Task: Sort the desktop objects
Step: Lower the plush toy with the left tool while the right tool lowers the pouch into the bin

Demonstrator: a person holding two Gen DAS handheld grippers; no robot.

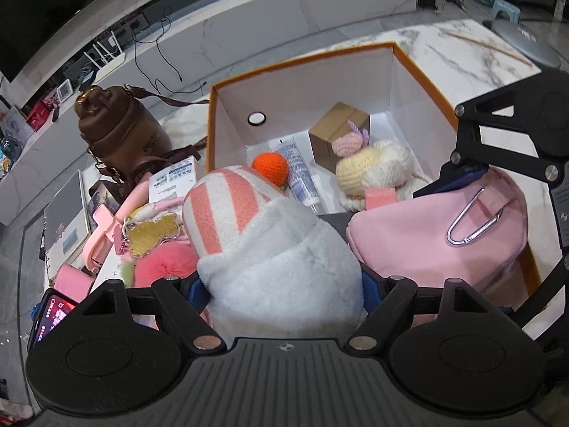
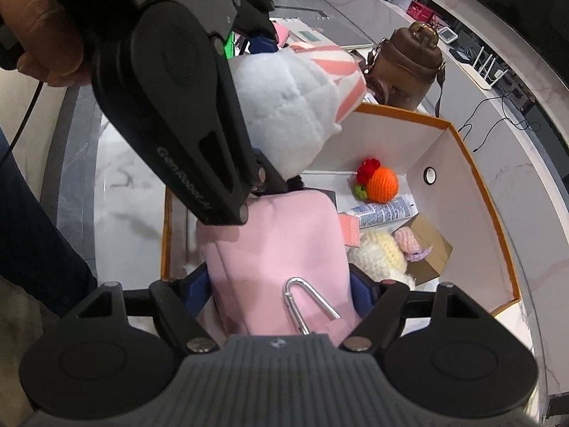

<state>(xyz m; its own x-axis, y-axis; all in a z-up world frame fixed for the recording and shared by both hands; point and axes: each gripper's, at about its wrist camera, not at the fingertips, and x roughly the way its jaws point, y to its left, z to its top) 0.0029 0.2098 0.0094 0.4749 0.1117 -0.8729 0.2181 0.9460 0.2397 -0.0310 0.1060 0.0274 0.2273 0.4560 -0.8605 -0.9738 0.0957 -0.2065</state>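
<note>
Over the open orange-edged box (image 1: 423,71) on the marble desk (image 1: 458,46), both grippers hang tilted steeply downward, each carrying something soft. The left gripper (image 1: 284,284) has its jaws spread wide around a fluffy white slipper with pink stripes (image 1: 270,249), the blue pads pressing into the pile on either side; the bulk of the slipper is probably why the jaws stand so far apart. The right gripper (image 2: 281,284) clamps a pink fabric pouch (image 2: 270,245) with a silver carabiner (image 2: 302,302) lying on top, gripped across its width so it hangs toe-down toward the box floor. Already inside lie an orange crocheted ball (image 2: 382,179), a white tube (image 2: 384,210), a small brown carton (image 2: 430,249) and a cream crocheted toy (image 2: 380,249), so the box seems to be the sorting bin. Unsorted things wait beside it to the left: a brown bucket bag (image 1: 121,131), a gold charm (image 1: 153,231) and a phone (image 1: 49,316). Judging by the poses, both loads are about to be released into the box's near end, where bare floor remains.
</note>
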